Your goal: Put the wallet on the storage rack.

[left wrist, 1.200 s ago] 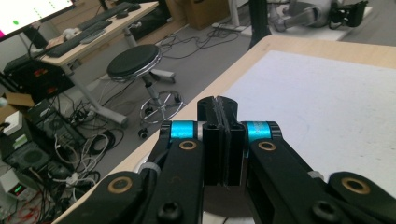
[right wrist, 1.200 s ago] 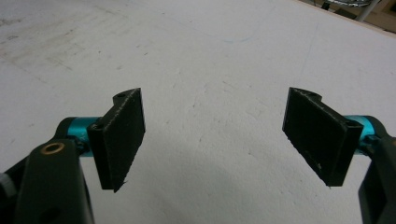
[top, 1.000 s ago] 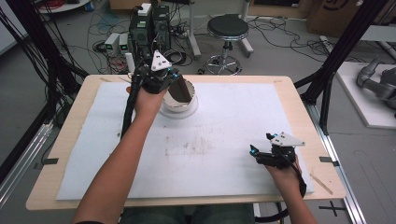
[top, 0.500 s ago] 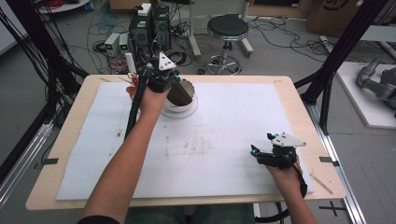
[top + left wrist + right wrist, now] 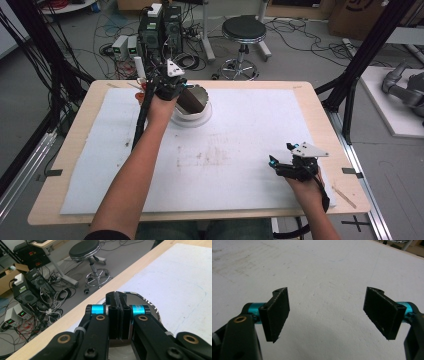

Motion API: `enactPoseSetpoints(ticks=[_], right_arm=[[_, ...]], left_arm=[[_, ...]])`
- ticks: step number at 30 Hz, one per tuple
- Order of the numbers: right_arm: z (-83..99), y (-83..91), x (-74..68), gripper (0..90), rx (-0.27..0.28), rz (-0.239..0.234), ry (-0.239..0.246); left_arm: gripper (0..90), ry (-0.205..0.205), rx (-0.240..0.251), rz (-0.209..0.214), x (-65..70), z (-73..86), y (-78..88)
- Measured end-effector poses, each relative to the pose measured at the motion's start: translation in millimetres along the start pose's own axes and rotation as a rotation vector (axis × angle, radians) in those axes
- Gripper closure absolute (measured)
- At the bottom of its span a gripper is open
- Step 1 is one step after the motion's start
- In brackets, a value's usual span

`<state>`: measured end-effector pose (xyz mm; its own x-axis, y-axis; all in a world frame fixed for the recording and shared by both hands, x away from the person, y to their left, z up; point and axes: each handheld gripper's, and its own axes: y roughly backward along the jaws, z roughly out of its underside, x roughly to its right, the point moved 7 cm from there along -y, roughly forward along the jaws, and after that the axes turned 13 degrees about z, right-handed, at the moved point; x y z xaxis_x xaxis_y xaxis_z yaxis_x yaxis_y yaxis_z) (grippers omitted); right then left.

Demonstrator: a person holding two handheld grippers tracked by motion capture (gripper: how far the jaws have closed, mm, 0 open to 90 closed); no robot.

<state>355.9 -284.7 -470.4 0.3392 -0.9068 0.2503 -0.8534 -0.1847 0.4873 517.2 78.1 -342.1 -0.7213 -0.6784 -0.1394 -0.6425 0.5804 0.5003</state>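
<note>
My left gripper (image 5: 184, 93) is at the far left-centre of the table, shut on the thin wall of a dark metal cup (image 5: 196, 100). The cup is tilted just above a white round dish (image 5: 202, 120). In the left gripper view the jaws (image 5: 119, 296) are pressed together on the cup's wall, and its shiny rim (image 5: 150, 307) curves behind them. My right gripper (image 5: 280, 163) rests near the front right on the white sheet (image 5: 250, 125). It is open (image 5: 327, 307), with bare sheet between its pads (image 5: 277, 312).
A black stool (image 5: 243, 31), computer boxes (image 5: 160, 27) and loose cables lie on the floor beyond the table's far edge. Black frame posts (image 5: 367, 55) stand at the table's right and left corners. The sheet's middle carries faint brown smudges (image 5: 210, 155).
My left gripper has sunk a little with the cup toward the white dish. The right hand has stayed where it was.
</note>
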Motion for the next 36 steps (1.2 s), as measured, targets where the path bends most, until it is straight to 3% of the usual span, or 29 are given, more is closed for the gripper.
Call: enactPoseSetpoints(ticks=[1,2,5,8,9,13,22,26,36], right_arm=[[-0.1,0.0,-0.6,21.3,-0.003,-0.001,0.000],[-0.1,0.0,-0.6,21.3,-0.003,-0.001,0.000],[-0.4,-0.2,-2.0,21.3,-0.005,-0.002,0.002],[-0.5,-0.2,-2.0,21.3,-0.004,-0.001,0.004],[-0.3,-0.3,-2.3,21.3,-0.007,-0.001,0.001],[-0.4,-0.7,-2.2,21.3,-0.006,0.000,0.002],[-3.4,-1.1,-4.3,21.3,0.004,-0.003,0.009],[-4.6,-2.0,-6.3,21.3,0.005,-0.005,0.013],[-6.0,-4.3,-8.6,21.3,0.002,-0.005,0.019]], left_arm=[[81.2,0.002,0.002,-0.005,-1.0,0.1,0.4],[81.2,0.002,0.001,-0.014,-2.2,0.3,0.6],[60.0,0.014,-0.003,-0.037,-5.3,1.8,0.9],[57.7,0.021,0.000,-0.037,-6.1,2.8,1.9],[52.0,0.029,0.002,-0.039,-5.9,3.2,2.3],[44.6,0.046,0.012,-0.030,-4.4,5.1,6.1],[33.7,0.036,0.053,0.064,16.7,12.2,28.9],[28.7,0.067,0.055,0.092,23.6,35.2,42.7],[23.6,0.077,0.059,0.159,42.6,73.9,71.9]])
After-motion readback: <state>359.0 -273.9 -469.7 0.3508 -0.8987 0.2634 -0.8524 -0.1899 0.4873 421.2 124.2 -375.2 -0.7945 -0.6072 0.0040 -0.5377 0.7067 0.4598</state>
